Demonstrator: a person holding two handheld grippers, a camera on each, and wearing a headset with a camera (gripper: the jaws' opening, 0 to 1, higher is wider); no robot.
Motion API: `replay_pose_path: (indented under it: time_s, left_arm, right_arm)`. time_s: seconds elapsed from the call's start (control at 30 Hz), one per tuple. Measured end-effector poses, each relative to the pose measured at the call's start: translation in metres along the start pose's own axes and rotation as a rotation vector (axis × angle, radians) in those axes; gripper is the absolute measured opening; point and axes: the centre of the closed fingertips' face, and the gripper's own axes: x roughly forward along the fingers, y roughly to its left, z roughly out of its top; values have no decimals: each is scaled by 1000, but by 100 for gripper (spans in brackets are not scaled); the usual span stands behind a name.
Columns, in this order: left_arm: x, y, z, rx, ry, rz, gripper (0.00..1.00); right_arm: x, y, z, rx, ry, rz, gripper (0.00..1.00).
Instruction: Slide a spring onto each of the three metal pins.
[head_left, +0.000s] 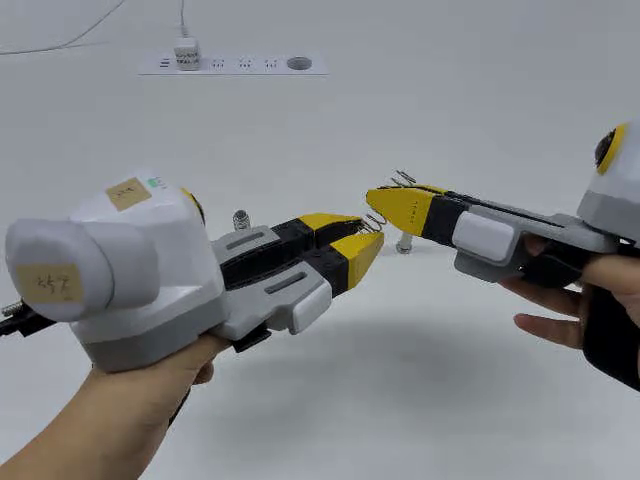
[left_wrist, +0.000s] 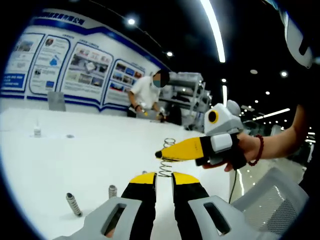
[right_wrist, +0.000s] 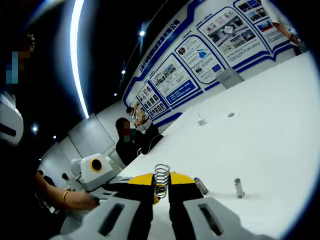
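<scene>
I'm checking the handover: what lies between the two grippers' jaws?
A spring, pinched by the right gripper, reaches the jaws of the left gripper; the left gripper view shows it.

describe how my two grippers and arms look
Both the left gripper and right gripper have white and grey bodies and black jaws with yellow tips. The left one carries two tan labels. Forearms are bare, and a beaded bracelet circles the right wrist.
</scene>
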Motion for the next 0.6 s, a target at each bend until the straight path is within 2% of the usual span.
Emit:
replay_pose_path:
  time_s: [0.13,0.2,0.37,0.6]
  left_arm:
    - [-2,5,-8,55,46,31,15]
    - [-4,6,-11,62,59,38,16]
    - [-12,15,-22,129,115,86,22]
    - [-21,20,-32,155,154,115,25]
  right_arm:
    - [-1,-5,2,-7,-7,-23,11]
    - [-2,-8,3,-15,-13,-37,11]
    - [-7,-22,10,-49,-34,-97,11]
    - [-13,-37,15,-116,-35,-154,12]
